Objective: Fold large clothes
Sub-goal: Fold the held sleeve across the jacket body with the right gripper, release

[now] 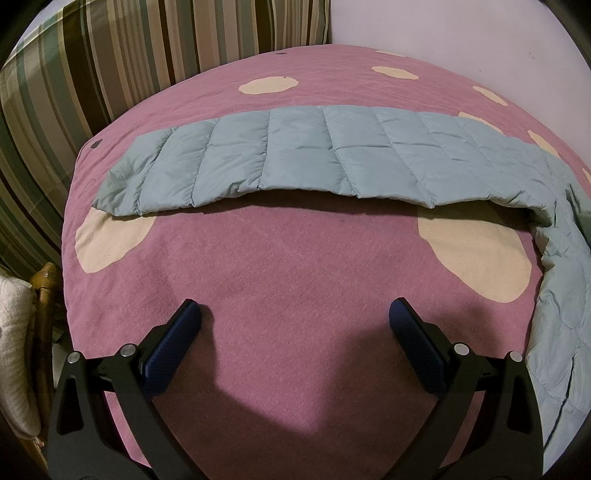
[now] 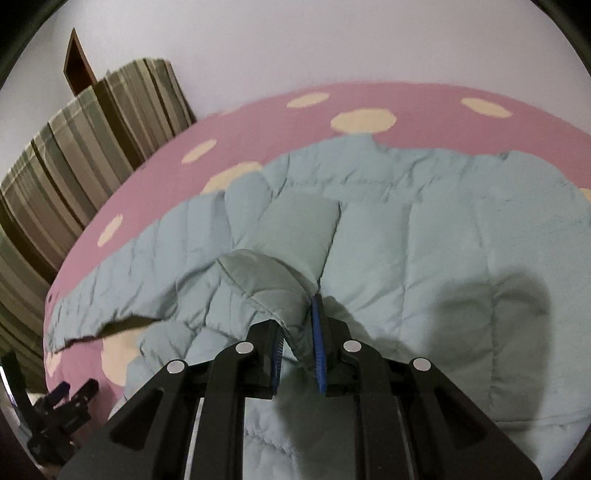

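While your left claw (image 1: 295, 317) hangs over the bed (image 1: 295, 266) in the left wrist view, its two blue-padded fingers (image 1: 177, 343) stand wide apart with nothing between them, only the pink bedcover with cream spots below. Beyond the fingertips, the pale blue quilted jacket (image 1: 314, 158) lies across the bed: one long padded strip stretches from left to right, flat on the cover, and at the right edge it bends down toward you and runs along the side of the picture. A striped cushion (image 1: 110, 74) stands at the far left corner of the bed, against the pale wall (image 1: 461, 26).

Seen from your right wrist, the right claw (image 2: 299, 332) is nearly closed and pinches a fold of the same jacket (image 2: 424, 240); the fabric rises in a soft hump between the blue pads (image 2: 318, 350) and drapes over the left finger. The rest of the jacket spreads wide over the bed (image 2: 406, 99) beneath and beyond the claw, wrinkled, with one long part reaching off to the left. The claw casts a shadow on the jacket to the right. Your left claw (image 2: 70, 398) shows small at the lower left edge, beside the bed. The picture is slightly blurred.
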